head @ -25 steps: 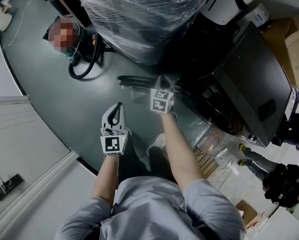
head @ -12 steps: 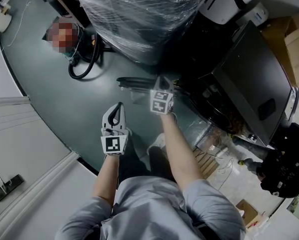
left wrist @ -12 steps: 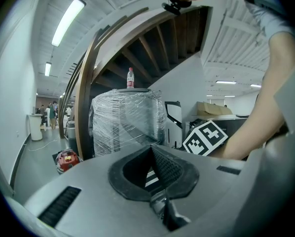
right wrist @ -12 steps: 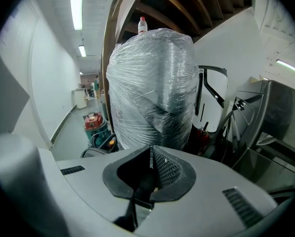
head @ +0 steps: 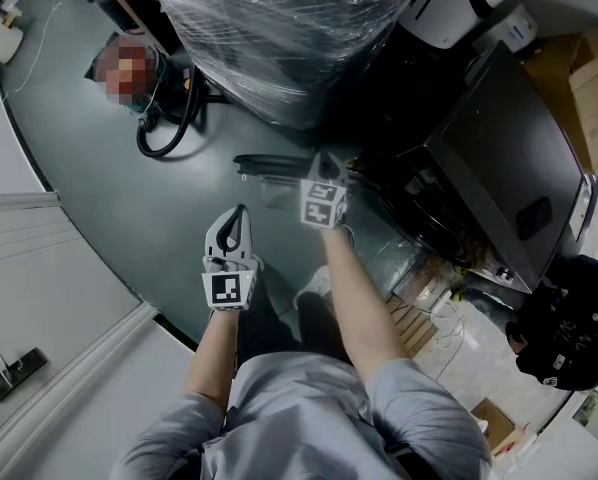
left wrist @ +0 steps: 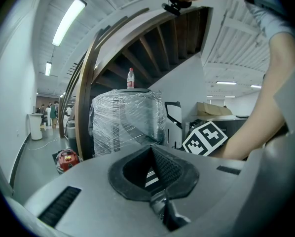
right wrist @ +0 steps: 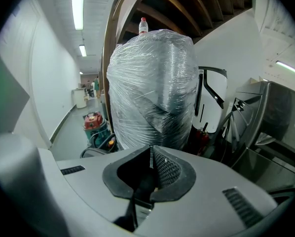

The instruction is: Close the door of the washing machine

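Note:
A dark, steel-grey machine (head: pixel 499 158) stands at the right of the head view. In the right gripper view it shows at the right edge (right wrist: pixel 280 127), with a dark framed panel (right wrist: pixel 243 117) standing out from it. I cannot tell which part is the door. My right gripper (head: pixel 324 158) is held out toward the machine's left side, shut and empty (right wrist: pixel 151 149). My left gripper (head: pixel 235 216) hangs lower and to the left, also shut with nothing in it (left wrist: pixel 151 149). Neither touches anything.
A tall load wrapped in clear plastic (head: pixel 279 28) stands straight ahead with a bottle (right wrist: pixel 143 25) on top. A red vacuum cleaner (right wrist: pixel 94 122) and its hose (head: pixel 169 128) lie to the left. A black bar (head: pixel 279 160) crosses the floor. A person in dark clothes (head: pixel 569 338) is at the lower right.
Both grippers have stayed still. The person in dark clothes at the lower right has shifted about near the machine's corner.

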`<action>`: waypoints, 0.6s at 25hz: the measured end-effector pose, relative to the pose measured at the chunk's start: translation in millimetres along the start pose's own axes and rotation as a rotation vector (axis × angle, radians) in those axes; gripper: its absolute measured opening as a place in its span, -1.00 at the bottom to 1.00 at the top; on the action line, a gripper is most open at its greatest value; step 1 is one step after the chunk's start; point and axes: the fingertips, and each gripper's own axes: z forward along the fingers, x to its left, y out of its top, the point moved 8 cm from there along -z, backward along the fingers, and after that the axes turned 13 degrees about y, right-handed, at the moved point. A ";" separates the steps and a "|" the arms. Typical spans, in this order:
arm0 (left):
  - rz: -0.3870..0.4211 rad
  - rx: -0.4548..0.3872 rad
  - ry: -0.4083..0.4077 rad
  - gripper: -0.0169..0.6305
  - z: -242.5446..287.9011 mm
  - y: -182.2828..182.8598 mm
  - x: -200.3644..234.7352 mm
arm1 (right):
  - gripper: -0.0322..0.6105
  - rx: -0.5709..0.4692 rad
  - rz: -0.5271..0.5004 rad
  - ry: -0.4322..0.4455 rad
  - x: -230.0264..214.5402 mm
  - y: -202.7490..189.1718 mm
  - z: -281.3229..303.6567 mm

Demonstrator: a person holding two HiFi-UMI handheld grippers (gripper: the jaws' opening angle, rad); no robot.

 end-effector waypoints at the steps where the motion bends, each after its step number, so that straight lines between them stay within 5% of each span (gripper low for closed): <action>1: -0.002 0.002 0.000 -0.95 -0.1 -0.3 0.1 | -0.87 0.000 0.001 -0.001 -0.2 0.0 -0.1; 15: 0.000 -0.007 -0.007 -0.95 -1.9 -0.1 0.0 | -0.87 -0.006 -0.006 0.007 6.1 -6.4 -8.5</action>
